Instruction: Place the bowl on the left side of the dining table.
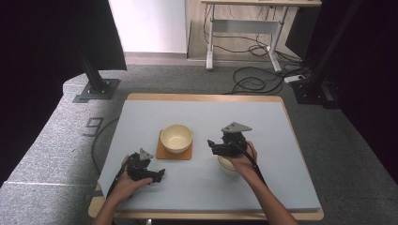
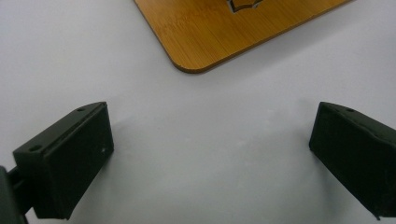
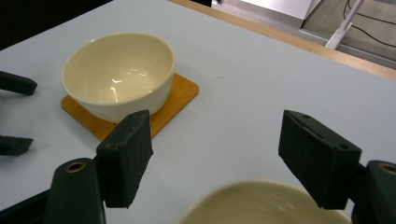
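Observation:
A cream bowl (image 1: pixel 176 138) stands on a square wooden coaster (image 1: pixel 162 153) in the middle of the table. My left gripper (image 1: pixel 159 175) rests low near the front left, open, with bare tabletop between its jaws and the coaster's corner (image 2: pixel 219 32) just ahead. My right gripper (image 1: pixel 212 146) hovers open over the near rim of a second cream bowl (image 1: pixel 227 164), which the hand partly hides. In the right gripper view this second bowl's rim (image 3: pixel 266 203) lies below the open jaws, and the first bowl (image 3: pixel 116 74) on its coaster (image 3: pixel 181 95) is further off to the left.
The table has a light blue-grey top (image 1: pixel 263 122) with a wooden edge (image 1: pixel 202 97). Beyond it are a grey floor, cables (image 1: pixel 253 82) and a desk frame (image 1: pixel 244 28). The left gripper's jaw tips (image 3: pixel 16 85) show at the left edge of the right gripper view.

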